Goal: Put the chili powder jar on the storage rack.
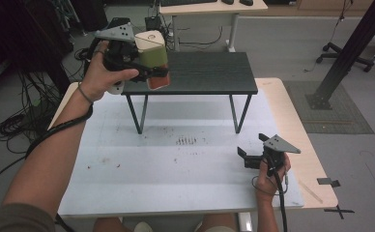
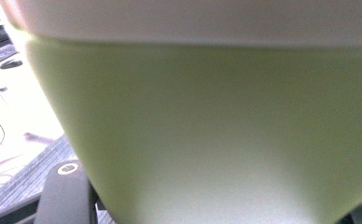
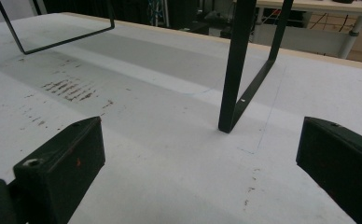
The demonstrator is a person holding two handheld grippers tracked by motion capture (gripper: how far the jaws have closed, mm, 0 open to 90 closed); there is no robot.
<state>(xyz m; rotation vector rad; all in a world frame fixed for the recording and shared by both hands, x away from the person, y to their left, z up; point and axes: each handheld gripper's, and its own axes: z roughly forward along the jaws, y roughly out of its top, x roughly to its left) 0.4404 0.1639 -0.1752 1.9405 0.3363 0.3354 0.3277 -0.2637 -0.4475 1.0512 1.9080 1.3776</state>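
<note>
One green jar (image 2: 216, 135) with white lid, clamped in left gripper (image 1: 151, 72) above the one shelf's (image 1: 209, 72) left end. Right gripper (image 1: 243, 157) wide open, empty, on table (image 1: 176, 159).

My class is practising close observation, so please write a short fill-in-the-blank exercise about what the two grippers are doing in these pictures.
1. The left gripper is shut on a ____ container with a pale lid.
2. The container is held above the left end of the small ____ shelf.
3. The right gripper has its jaws ____ and holds nothing.
4. It hangs low over the ____ table.

Missing words: green; black; open; white
</note>
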